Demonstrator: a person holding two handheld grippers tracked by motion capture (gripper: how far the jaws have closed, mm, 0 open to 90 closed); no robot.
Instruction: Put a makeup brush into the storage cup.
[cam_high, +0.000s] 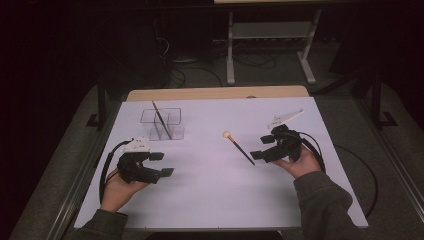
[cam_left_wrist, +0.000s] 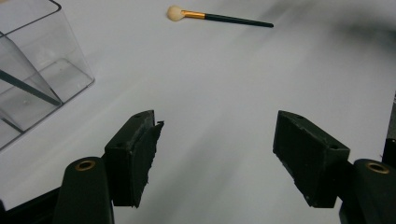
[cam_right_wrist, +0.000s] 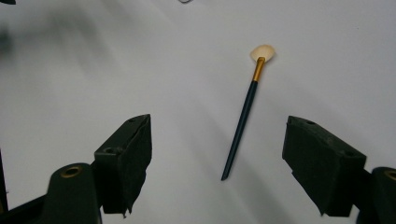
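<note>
Nearest, left gripper (cam_high: 161, 164): held in the person's left hand (cam_high: 120, 189) over the white table (cam_high: 210, 200), jaws spread wide, nothing between them.

Right gripper (cam_high: 261, 147): held in the right hand (cam_high: 300, 162), jaws likewise spread apart and empty, pointed toward the brush.

Brush (cam_high: 239, 147): one makeup brush with dark handle, gold collar and pale tuft, lying flat on the table just left of the right gripper, handle tip nearest its jaws. In the right gripper view the brush (cam_right_wrist: 245, 112) lies ahead between the two jaws, untouched.

Farther back, clear box (cam_high: 162, 124): divided, standing on the table beyond the left gripper, with a second thin brush (cam_high: 161, 119) leaning inside.
</note>
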